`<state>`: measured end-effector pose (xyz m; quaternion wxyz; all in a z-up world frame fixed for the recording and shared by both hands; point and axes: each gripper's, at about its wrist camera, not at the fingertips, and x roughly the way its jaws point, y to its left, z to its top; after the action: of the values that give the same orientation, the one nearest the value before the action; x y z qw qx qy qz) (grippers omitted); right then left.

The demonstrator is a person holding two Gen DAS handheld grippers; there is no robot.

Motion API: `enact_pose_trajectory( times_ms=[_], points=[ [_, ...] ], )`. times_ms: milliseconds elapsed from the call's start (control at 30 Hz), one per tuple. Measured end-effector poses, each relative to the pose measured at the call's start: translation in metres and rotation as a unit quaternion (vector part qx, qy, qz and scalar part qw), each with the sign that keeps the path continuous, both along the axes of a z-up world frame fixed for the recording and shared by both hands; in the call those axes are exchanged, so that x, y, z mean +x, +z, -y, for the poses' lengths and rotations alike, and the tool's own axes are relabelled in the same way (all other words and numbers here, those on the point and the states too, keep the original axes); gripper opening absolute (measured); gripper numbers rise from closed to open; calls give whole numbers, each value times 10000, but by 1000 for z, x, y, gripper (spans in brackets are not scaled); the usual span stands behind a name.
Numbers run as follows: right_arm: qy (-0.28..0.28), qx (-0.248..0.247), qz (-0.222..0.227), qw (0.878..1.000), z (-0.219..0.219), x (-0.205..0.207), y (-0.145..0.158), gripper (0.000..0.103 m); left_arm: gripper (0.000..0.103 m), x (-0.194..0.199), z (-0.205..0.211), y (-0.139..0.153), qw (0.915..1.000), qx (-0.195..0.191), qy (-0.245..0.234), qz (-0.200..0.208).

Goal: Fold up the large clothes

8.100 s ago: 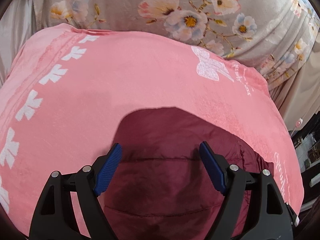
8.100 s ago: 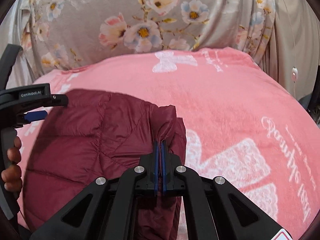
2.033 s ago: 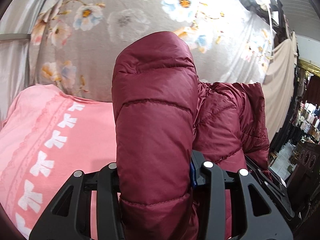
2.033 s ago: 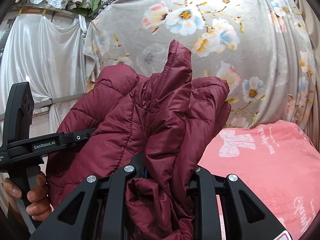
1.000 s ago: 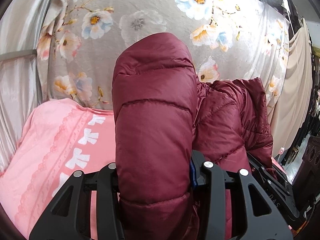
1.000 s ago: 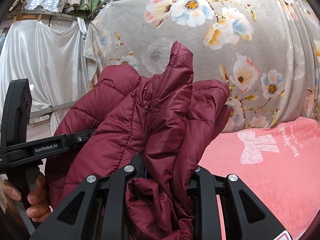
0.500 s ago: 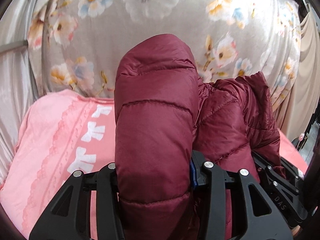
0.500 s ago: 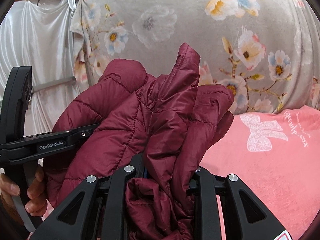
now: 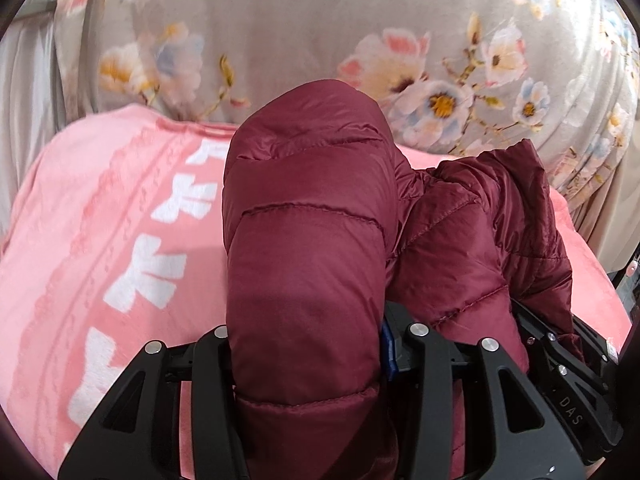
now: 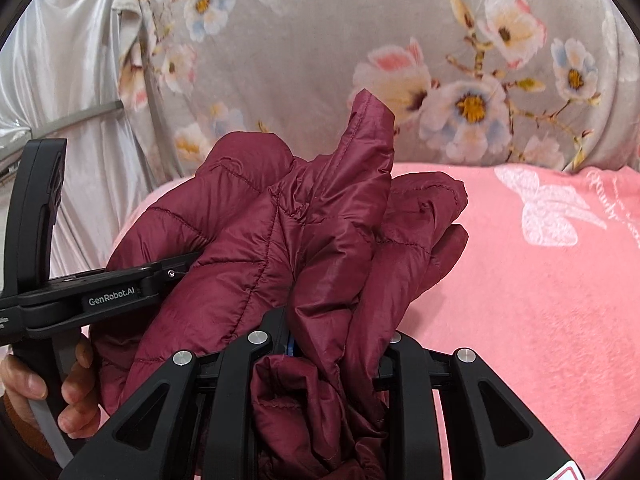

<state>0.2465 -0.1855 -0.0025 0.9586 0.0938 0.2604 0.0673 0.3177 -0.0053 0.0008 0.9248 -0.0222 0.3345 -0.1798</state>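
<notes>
A dark red quilted puffer jacket [image 9: 308, 248] is held up above a pink blanket [image 9: 100, 240]. My left gripper [image 9: 308, 344] is shut on a thick padded fold of it that hides the fingertips. My right gripper [image 10: 320, 344] is shut on a bunched part of the same jacket [image 10: 320, 240], which sticks up and spills over the jaws. The left gripper also shows in the right wrist view [image 10: 112, 296], at the left, with a hand on its handle. The right gripper shows at the lower right of the left wrist view [image 9: 568, 380].
The pink blanket with white bow prints [image 10: 540, 280] covers the surface below. A grey floral curtain [image 10: 320, 40] hangs behind it. A shiny white drape [image 10: 52, 60] is at the far left.
Both grippers have tilted downward with the jacket since a second ago, so more of the pink blanket shows. Eight seconds ago the jacket lay on the blanket and the left gripper was open.
</notes>
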Motion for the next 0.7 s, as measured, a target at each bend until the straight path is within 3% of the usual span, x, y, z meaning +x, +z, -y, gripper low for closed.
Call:
enact_pose_trajectory(
  times_ms=[233,300,367,433,533,567,600,633,700],
  points=[
    [-14,-14,-386,9993,-4,24,-36,23,50,23,-13,-40,9993,-81,215,-283],
    [-4,3,-518,9987,-3,32,-46,31,56,30,-21,-50,9986,-194,322,-369],
    [-14,98,-608,9981,0,35,-50,33,69,37,-27,-60,9973,-292,443,-503],
    [-24,154,-614,9980,4,31,-46,34,75,39,-37,-67,9950,-422,658,-617],
    [-38,65,-555,9984,11,8,-34,37,85,23,-47,-54,9944,-292,864,-534],
    [-82,45,-501,9987,14,-2,-30,41,90,9,-52,-45,9950,-197,900,-385],
    [-154,35,-403,9991,19,-16,-26,54,92,-4,-56,-37,9953,-151,925,-255],
    [-297,-21,-269,9992,24,-28,-21,61,92,-13,-59,-33,9954,-141,931,-185],
    [-615,-167,-16,9980,33,-51,-13,67,92,-35,-64,-26,9950,-74,981,-170]
  ],
)
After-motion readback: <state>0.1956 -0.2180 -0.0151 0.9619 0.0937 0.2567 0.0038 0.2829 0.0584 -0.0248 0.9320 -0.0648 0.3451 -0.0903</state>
